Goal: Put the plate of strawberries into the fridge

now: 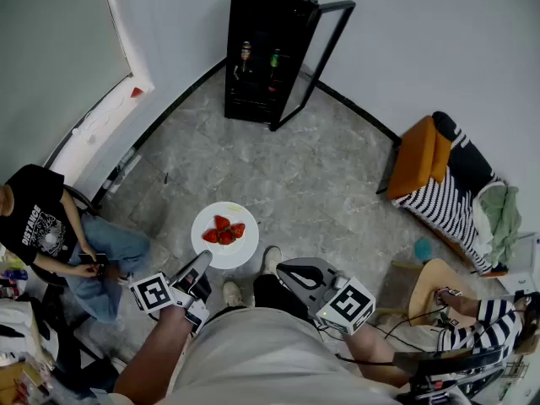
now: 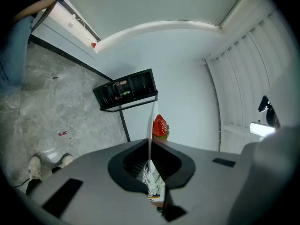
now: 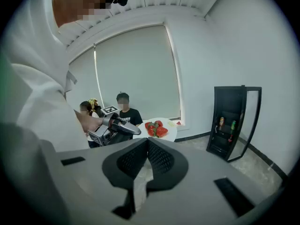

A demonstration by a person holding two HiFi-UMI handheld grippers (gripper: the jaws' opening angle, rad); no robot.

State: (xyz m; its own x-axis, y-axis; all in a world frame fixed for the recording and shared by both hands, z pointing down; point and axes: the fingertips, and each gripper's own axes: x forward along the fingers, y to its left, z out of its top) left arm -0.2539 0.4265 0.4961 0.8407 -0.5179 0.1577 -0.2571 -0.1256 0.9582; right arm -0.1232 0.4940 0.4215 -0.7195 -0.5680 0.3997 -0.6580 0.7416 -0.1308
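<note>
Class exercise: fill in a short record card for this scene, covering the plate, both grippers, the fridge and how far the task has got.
plate: white, round plate carrying strawberries, held above the floor
left gripper: left gripper shut on the plate's rim
right gripper: right gripper shut, nothing between its jaws
fridge: black fridge against the far wall, door swung open, two bottles inside
task state: plate not yet in the fridge, open floor lies between them
</note>
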